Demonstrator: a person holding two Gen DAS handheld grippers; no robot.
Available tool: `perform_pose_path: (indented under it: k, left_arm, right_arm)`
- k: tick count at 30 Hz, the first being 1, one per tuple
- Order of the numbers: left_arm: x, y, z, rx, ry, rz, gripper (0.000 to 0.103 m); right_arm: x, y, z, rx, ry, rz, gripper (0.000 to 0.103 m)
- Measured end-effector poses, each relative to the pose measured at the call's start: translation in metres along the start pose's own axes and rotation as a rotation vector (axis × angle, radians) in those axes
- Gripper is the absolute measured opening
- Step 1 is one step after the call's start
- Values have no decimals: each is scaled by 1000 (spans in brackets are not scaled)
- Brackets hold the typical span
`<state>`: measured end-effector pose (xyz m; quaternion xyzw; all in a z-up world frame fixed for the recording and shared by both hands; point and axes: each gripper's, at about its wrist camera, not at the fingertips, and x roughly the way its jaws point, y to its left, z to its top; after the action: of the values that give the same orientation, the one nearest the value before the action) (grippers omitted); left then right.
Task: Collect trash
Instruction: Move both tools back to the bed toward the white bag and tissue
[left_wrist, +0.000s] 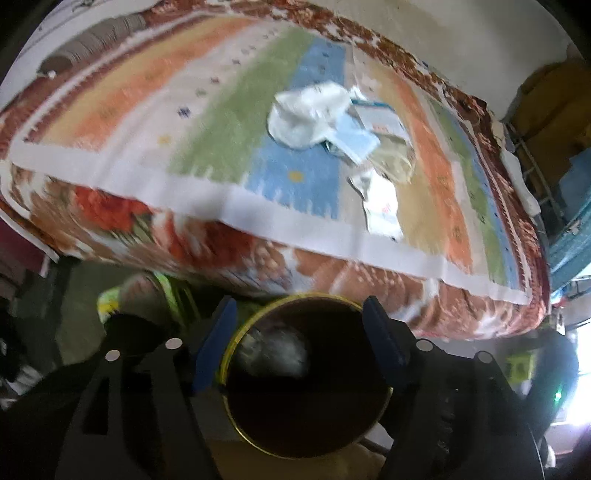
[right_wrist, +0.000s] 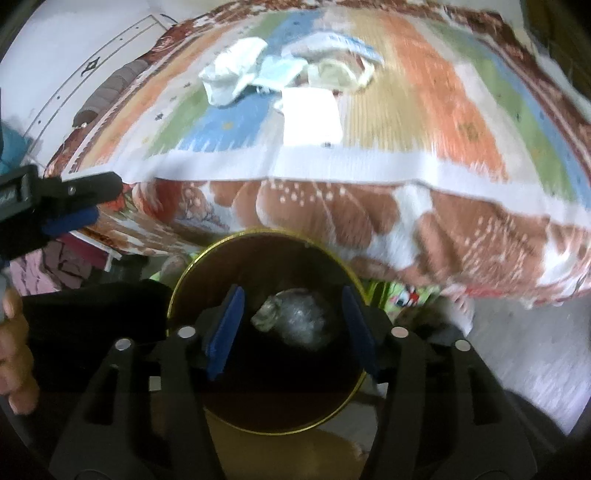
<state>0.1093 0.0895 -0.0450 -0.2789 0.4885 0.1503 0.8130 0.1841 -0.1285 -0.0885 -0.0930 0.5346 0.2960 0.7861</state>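
A dark round bin with a gold rim (left_wrist: 236, 406) (right_wrist: 173, 295) stands on the floor in front of a bed. Crumpled trash (right_wrist: 295, 317) (left_wrist: 273, 350) lies at its bottom. My left gripper (left_wrist: 299, 343) is open above the bin's mouth, empty. My right gripper (right_wrist: 291, 328) is open over the bin, empty; the left gripper also shows in the right wrist view (right_wrist: 70, 221). On the bed lies a pile of trash: a crumpled white tissue (left_wrist: 306, 114) (right_wrist: 232, 77), a light blue wrapper (left_wrist: 354, 142) (right_wrist: 280, 72), a pale bag (left_wrist: 393, 162) (right_wrist: 336, 72) and a white paper (left_wrist: 382, 206) (right_wrist: 312, 116).
The bed carries a striped mat (left_wrist: 221, 118) (right_wrist: 424, 110) over a brown floral blanket (left_wrist: 332, 273) (right_wrist: 332, 214). A grey bolster (left_wrist: 92, 44) lies at the far end. Blue boxes and shelves (left_wrist: 569, 206) stand to the right. A bright green item (left_wrist: 166, 295) lies under the bed edge.
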Motion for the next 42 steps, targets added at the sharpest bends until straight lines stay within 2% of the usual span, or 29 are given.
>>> perform_pose_path:
  k: [5, 8, 12, 17, 20, 24, 27, 29, 31, 34, 38, 42]
  left_arm:
    - [-8, 7, 17, -11, -10, -19, 80]
    - [-11, 10, 25, -8, -14, -46, 87]
    - [-12, 16, 33, -24, -43, -2, 97]
    - [-2, 12, 44, 4, 9, -25, 97]
    - [-1, 6, 54, 46, 2, -15, 97]
    - [-1, -1, 70, 108, -32, -2, 97]
    - [-3, -4, 86, 159, -89, 54, 97]
    - [-7, 1, 99, 156, -158, 116, 97]
    - [-8, 6, 110, 137, -187, 129, 97]
    - [0, 14, 124, 103, -151, 71, 97]
    - [9, 20, 137, 102, -146, 82, 97]
    - [17, 25, 144, 77, -129, 49, 97]
  right_arm:
    - [-8, -2, 14, 3, -25, 18, 64]
    - [-14, -2, 24, -10, -54, 33, 72]
    - [-21, 5, 36, -46, -91, 28, 81]
    - [-21, 11, 46, -74, -108, 30, 90]
    - [-21, 13, 53, -90, -119, 34, 94]
    - [-16, 15, 62, -104, -120, 28, 94]
    - [-11, 15, 70, -111, -115, 20, 94]
    - [-7, 15, 76, -111, -112, 17, 94]
    - [-4, 15, 82, -106, -109, 23, 94]
    - [0, 15, 90, -115, -106, 18, 94]
    - [7, 14, 100, -117, -101, 12, 94]
    - [15, 9, 108, -108, -88, 17, 94]
